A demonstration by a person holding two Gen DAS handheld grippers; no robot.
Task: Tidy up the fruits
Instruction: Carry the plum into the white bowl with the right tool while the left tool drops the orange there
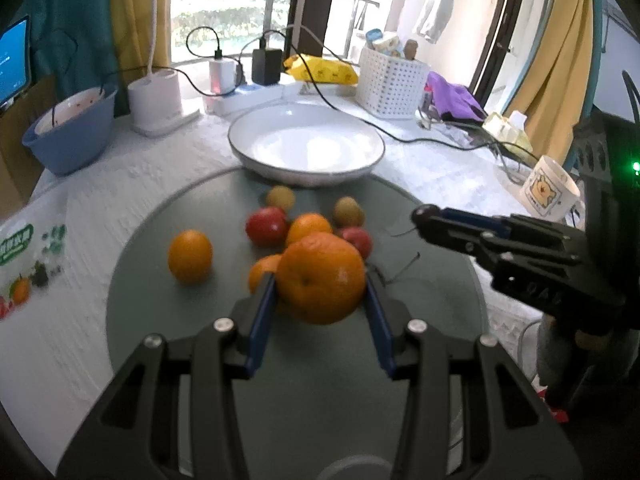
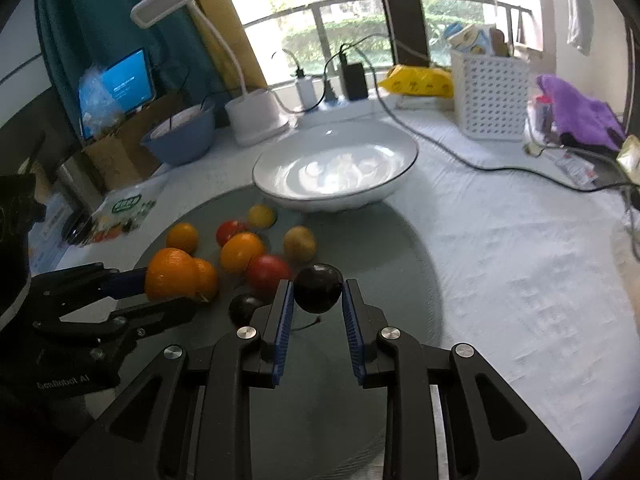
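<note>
Blue pads [image 1: 262,320] of left gripper [image 1: 320,292] clamped on large orange [image 1: 321,278], lifted just above grey round mat [image 1: 160,320]. Right gripper [image 2: 318,300] clamped on dark plum [image 2: 318,293]; second dark plum [image 2: 244,308] just left on mat. Beyond: oranges, red fruits, two kiwis clustered on mat. White bowl [image 1: 248,152] at mat's far edge. Mug [image 1: 548,192] far right.

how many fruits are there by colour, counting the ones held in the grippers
orange: 4
red: 2
yellow-brown: 2
dark purple: 2
total: 10
</note>
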